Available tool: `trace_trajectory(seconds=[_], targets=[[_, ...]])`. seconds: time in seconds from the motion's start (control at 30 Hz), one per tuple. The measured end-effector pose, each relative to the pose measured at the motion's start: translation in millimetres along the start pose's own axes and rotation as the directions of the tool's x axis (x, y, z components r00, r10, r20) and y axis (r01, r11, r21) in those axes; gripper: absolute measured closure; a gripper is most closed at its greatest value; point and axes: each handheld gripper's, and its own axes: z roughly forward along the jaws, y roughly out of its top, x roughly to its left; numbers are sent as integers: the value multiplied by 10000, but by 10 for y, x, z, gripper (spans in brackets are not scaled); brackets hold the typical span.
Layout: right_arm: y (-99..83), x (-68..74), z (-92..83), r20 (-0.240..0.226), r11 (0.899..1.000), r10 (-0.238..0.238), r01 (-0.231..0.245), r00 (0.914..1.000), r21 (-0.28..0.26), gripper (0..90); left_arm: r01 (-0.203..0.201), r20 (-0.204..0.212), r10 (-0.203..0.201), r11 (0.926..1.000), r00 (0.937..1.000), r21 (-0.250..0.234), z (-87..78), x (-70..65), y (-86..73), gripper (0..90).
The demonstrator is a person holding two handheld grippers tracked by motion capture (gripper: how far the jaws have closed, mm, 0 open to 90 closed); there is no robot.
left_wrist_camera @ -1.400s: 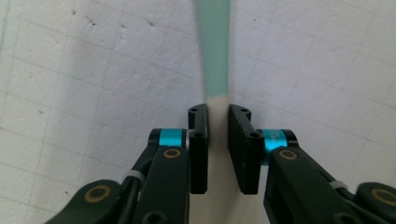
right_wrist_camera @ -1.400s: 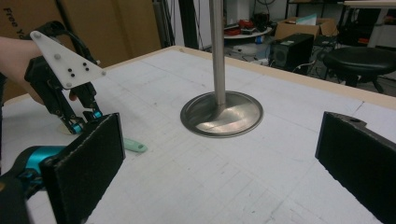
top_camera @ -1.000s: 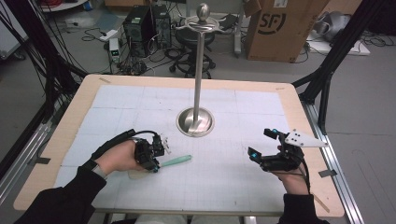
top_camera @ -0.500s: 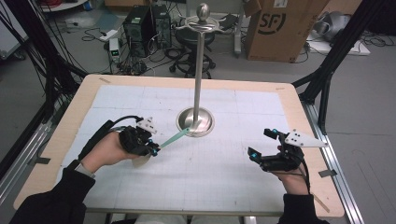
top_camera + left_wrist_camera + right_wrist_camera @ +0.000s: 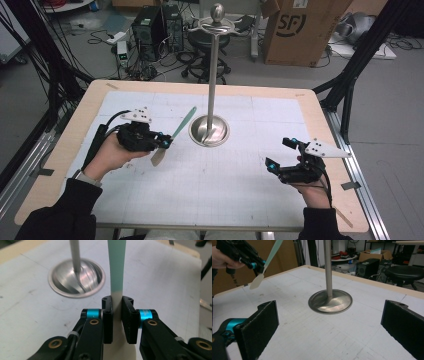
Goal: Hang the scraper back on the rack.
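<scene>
From the high view, the table carries a white gridded mat, and near its middle stands a metal stand with a round dished base and a tall upright pole topped by a ball. The left claw sits at about nine o'clock from that base, held in the person's left hand, and it is clenched on a spatula with a mint-green handle and a cream blade. The spatula is lifted clear of the mat and tilted: its green handle points up toward one o'clock, ending near the pole without touching it, while the cream blade hangs down toward seven o'clock below the jaws. In the left gripper view the two black jaws press on either side of the spatula right where green meets cream, with the stand's base lying on the mat at about eleven o'clock beyond them. The right claw rests at about four o'clock from the base, well apart from it, low over the mat; its jaws stand wide apart, released, with nothing between them. The right gripper view looks between those spread jaws at the base, with the left claw and the slanting spatula at ten o'clock.
</scene>
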Motion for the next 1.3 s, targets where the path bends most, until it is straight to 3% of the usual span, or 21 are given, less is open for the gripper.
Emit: trace_trajectory(seconds=[0.13, 0.23, 0.4, 0.47, 0.67, 0.83, 1.1, 1.2, 1.3], targets=[[0, -1, 3, -6, 10000, -9, 9, 10000, 12, 5, 221, 162, -207, 9951, 9997, -966, -125, 37, 94, 803], [1, 2, 4, -36, 10000, -14, 14, 10000, 0, 5, 309, 181, -289, 9918, 9994, -1241, -178, 64, 178, 803], [10, 8, -4, -35, 10000, 18, -18, 10000, -38, 5, 286, 290, -253, 9926, 9993, -1184, -209, 88, 326, 803], [10, 9, -5, -55, 10000, 24, -25, 10000, -49, 5, 209, 79, -201, 9936, 9998, -1109, -215, 96, 389, 803], [10, 6, -9, -47, 10000, 22, -22, 10000, -66, 5, 211, 92, -200, 9883, 9998, -1510, -292, 150, 580, 803], [8, 5, -27, -54, 9999, 57, -58, 10000, -137, 5, -56, -51, 48, 9863, 10000, -1647, -371, 181, 749, 803], [8, -1, -58, -34, 9997, 88, -88, 10000, -213, 5, -592, -243, 553, 9756, 9982, -2115, -426, 173, 984, 803], [6, -2, -65, -21, 9997, 87, -88, 10000, -234, 5, -694, -424, 618, 9745, 9972, -2133, -426, 182, 1042, 803], [6, -1, -77, -50, 9996, 116, -117, 9999, -252, 5, -677, -438, 587, 9668, 9973, -2465, -439, 192, 1069, 803]])
